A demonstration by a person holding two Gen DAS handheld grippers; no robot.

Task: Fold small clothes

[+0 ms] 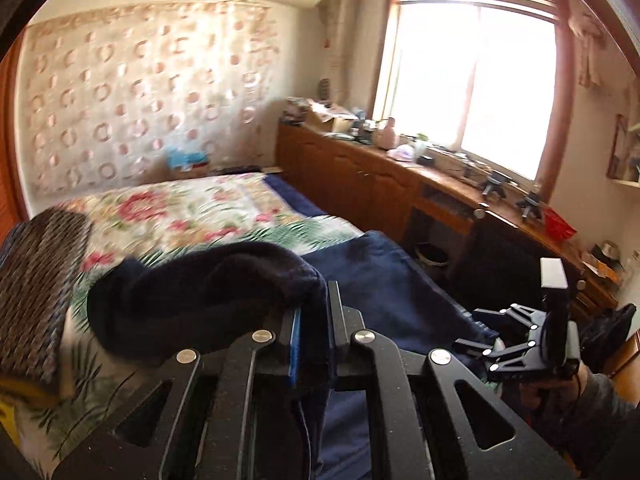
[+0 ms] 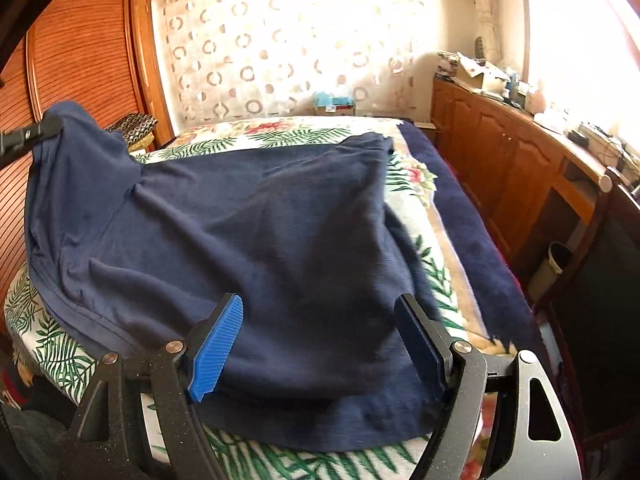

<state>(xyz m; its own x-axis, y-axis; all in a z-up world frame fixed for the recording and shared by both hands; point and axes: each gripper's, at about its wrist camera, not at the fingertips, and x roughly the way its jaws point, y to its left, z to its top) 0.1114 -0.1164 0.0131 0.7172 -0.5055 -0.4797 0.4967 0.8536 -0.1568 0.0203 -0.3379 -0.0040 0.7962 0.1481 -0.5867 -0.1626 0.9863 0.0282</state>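
left hand-held gripper (image 1: 312, 320) clenched on one navy garment (image 2: 248, 248); right hand-held gripper (image 2: 320, 344) released above it.

Navy garment (image 2: 248, 216), floral bedspread (image 2: 288, 130)

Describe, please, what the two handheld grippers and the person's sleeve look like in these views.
Both grippers are matte black metal linkages with round silver pivot pins. The right gripper has ribbed blue pads on its fingers. The left gripper shows a blue pad edge too. From the left wrist view, the right gripper carries a pale block on top, and the hand wears a grey sleeve.
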